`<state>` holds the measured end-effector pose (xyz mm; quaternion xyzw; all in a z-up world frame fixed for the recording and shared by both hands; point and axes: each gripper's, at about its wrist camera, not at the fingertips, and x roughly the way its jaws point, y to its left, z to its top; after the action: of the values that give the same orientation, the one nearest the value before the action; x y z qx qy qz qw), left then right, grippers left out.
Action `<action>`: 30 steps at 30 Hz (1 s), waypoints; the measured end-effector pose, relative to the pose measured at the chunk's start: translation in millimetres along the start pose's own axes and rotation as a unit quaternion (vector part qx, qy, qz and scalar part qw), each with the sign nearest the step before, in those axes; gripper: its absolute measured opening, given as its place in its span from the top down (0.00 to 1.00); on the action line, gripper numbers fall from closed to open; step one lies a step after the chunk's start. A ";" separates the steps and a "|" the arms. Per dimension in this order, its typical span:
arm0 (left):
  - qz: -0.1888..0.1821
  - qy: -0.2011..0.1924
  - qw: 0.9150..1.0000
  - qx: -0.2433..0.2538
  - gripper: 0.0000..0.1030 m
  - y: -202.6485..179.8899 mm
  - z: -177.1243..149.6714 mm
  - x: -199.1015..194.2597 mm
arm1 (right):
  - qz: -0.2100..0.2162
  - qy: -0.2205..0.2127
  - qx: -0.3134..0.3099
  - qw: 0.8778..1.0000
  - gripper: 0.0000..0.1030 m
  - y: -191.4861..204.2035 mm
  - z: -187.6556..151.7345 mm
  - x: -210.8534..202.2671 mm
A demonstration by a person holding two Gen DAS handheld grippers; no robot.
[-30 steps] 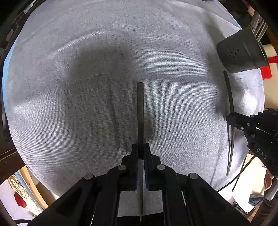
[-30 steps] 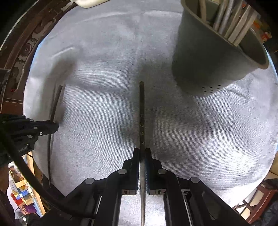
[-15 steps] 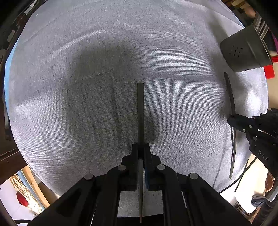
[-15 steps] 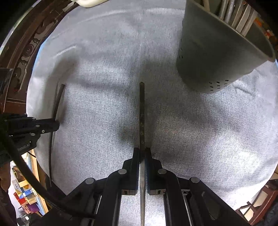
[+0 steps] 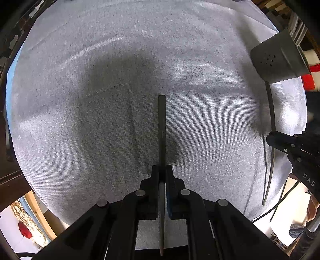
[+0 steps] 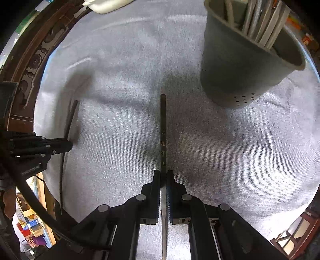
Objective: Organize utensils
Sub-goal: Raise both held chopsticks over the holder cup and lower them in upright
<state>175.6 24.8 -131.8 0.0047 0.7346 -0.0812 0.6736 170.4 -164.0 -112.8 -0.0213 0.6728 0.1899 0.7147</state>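
My left gripper [image 5: 162,169] is shut on a dark chopstick [image 5: 161,128] that points forward above the grey cloth. My right gripper [image 6: 163,173] is shut on a second dark chopstick [image 6: 163,128] with small gold characters. The grey perforated utensil holder [image 6: 240,66] stands at the upper right of the right wrist view with several utensils [image 6: 260,24] in it. It also shows at the right edge of the left wrist view [image 5: 278,60]. Each gripper appears at the edge of the other's view, the right one [image 5: 270,140] and the left one [image 6: 68,145], each with its chopstick.
A grey cloth [image 5: 100,100] covers the round table. A carved dark wooden rim [image 6: 30,66] runs along the left in the right wrist view. A white object [image 6: 106,5] lies at the far edge. Red and white items [image 5: 310,76] sit beyond the holder.
The holder has shifted slightly in both views as both grippers move a little; both chopsticks stay gripped as before.
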 end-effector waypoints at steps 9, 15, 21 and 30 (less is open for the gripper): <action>-0.026 -0.063 0.998 0.000 0.94 -9.7 -1.4 -49.3 | 0.022 -0.052 0.019 0.998 0.94 -12.1 -12.3 -38.6; -0.035 -0.114 0.993 0.003 0.94 -21.3 0.7 -86.9 | 0.043 -0.099 0.038 0.993 0.94 -27.6 -22.3 -73.7; -0.023 -0.108 0.994 0.010 0.94 -36.2 7.6 -79.3 | 0.050 -0.098 0.049 0.993 0.94 -34.4 -25.6 -66.9; -0.040 -0.111 0.993 0.007 0.94 -47.2 12.9 -79.8 | 0.063 -0.108 0.062 0.990 0.94 -44.2 -27.7 -65.1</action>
<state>190.2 -15.2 -48.4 -0.0293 0.6545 -0.1131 0.7470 155.8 -228.7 -62.2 0.0862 0.6025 0.1934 0.7695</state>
